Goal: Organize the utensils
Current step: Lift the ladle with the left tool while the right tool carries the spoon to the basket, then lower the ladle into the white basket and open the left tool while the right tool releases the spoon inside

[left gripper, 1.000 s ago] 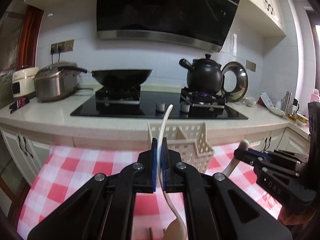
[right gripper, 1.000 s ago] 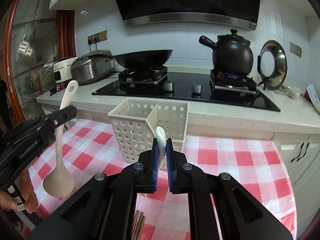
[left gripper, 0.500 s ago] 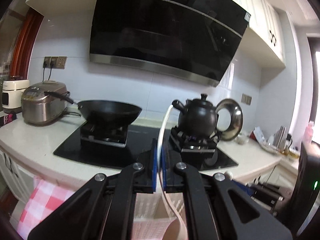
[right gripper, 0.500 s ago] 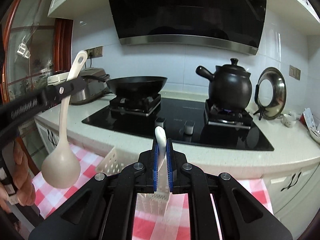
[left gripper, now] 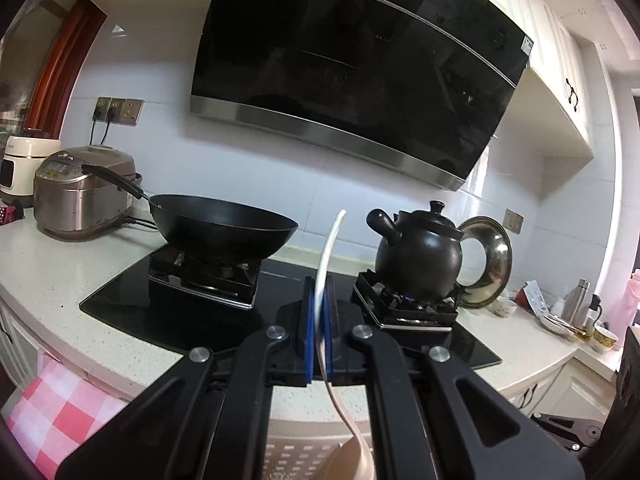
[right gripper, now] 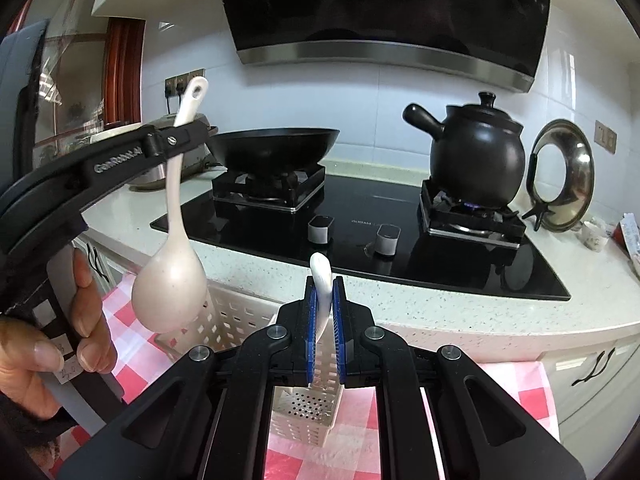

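Note:
My left gripper [left gripper: 317, 312] is shut on a white ladle [left gripper: 326, 264]; its handle sticks up between the blue pads and its bowl hangs below. In the right wrist view the left gripper [right gripper: 172, 144] holds the ladle [right gripper: 170, 292] upright above the left side of the cream perforated basket [right gripper: 236, 320]. My right gripper [right gripper: 323, 308] is shut on a white spoon handle [right gripper: 322, 276], held over the basket. The basket rim also shows low in the left wrist view [left gripper: 304, 452].
The basket stands on a red-checked tablecloth [right gripper: 132, 344] in front of a counter with a black hob [right gripper: 360, 232]. A wok [left gripper: 224, 224], a black kettle [left gripper: 418, 256], a steel lid [left gripper: 492, 260] and a rice cooker [left gripper: 76, 196] stand behind.
Both grippers have risen with their utensils. The ladle has moved right, over the basket's left side. The view has tilted up toward the hood.

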